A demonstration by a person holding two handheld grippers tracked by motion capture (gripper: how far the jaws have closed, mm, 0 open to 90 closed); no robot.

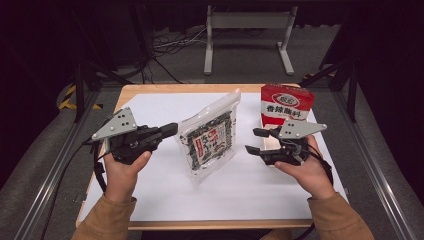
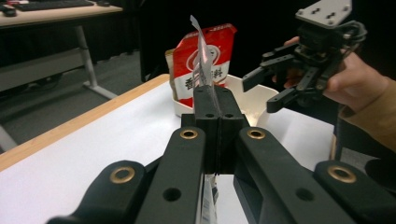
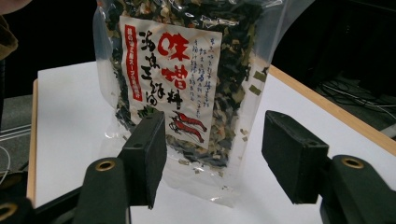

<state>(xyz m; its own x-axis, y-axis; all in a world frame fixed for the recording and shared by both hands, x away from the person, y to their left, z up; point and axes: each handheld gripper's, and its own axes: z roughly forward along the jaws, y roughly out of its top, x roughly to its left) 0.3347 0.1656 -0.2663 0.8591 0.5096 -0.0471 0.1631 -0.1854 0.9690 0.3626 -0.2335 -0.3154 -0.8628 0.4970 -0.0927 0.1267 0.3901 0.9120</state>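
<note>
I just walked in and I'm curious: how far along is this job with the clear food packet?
Done: the left tongs are shut on the edge of the clear dried-seaweed packet, holding it upright above the white sheet. In hand: the right tongs face it, open, not touching. Left, probably: grip its other side. The red packet stands in a white tray behind.

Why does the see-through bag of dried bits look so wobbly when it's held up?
The see-through bag is probably floppy: thin plastic, pinched at one edge by the left gripper. Its loose dried flakes suggest it's light. The glossy film could slip.
</note>
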